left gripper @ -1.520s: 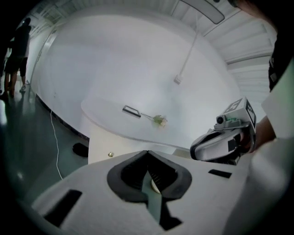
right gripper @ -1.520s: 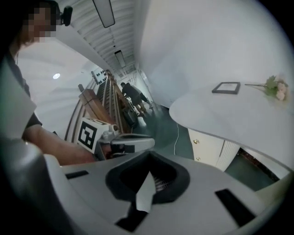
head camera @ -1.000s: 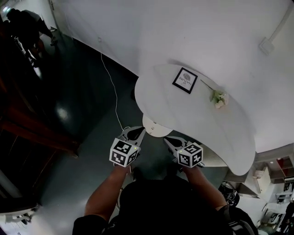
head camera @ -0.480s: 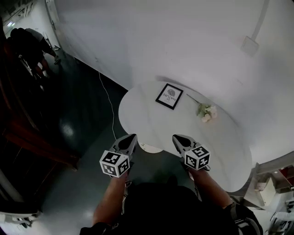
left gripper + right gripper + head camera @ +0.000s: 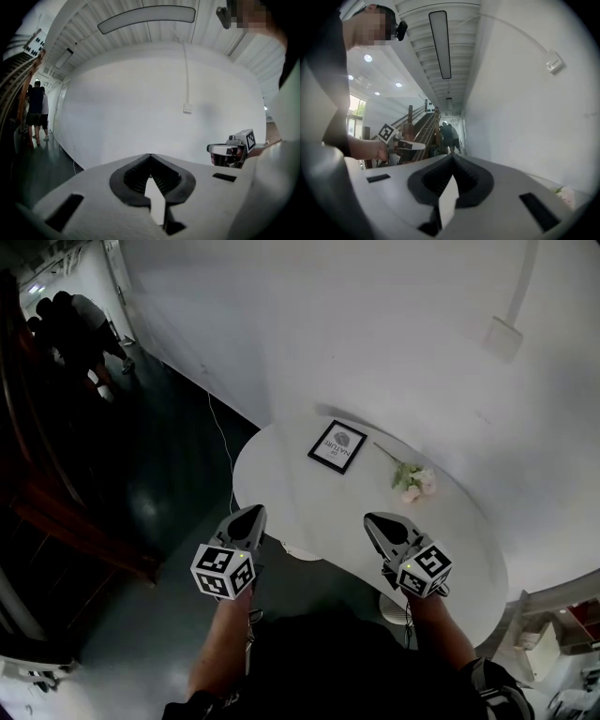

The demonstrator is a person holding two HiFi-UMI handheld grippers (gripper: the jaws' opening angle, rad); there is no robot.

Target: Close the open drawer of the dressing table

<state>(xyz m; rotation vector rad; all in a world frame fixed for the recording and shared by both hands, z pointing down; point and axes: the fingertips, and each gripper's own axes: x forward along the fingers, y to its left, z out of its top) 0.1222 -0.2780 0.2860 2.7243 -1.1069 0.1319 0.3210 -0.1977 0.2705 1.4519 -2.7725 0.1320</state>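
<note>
The drawer (image 5: 298,549) is showing only as a thin white sliver under the near edge of the dressing table (image 5: 450,540), tucked almost wholly beneath the top. It is lying between the two grippers. The table itself is standing with its far side against the white wall (image 5: 375,334), its pale oval top facing up.

The left gripper (image 5: 251,512) is hovering just off the table's near left edge, apart from the drawer. Its jaws are pressing together with nothing between them. The right gripper (image 5: 375,519) is hanging over the near part of the tabletop, and its jaws are likewise meeting at the tips, gripping nothing. Both are pointing away from the person, toward the wall.

On the tabletop a small black picture frame (image 5: 337,446) is lying flat, and a pale flower (image 5: 412,481) is lying just to its right.

A thin white cable (image 5: 222,442) is running across the dark floor (image 5: 159,474) left of the table. Farther off, people (image 5: 80,324) are standing in the corridor.
</note>
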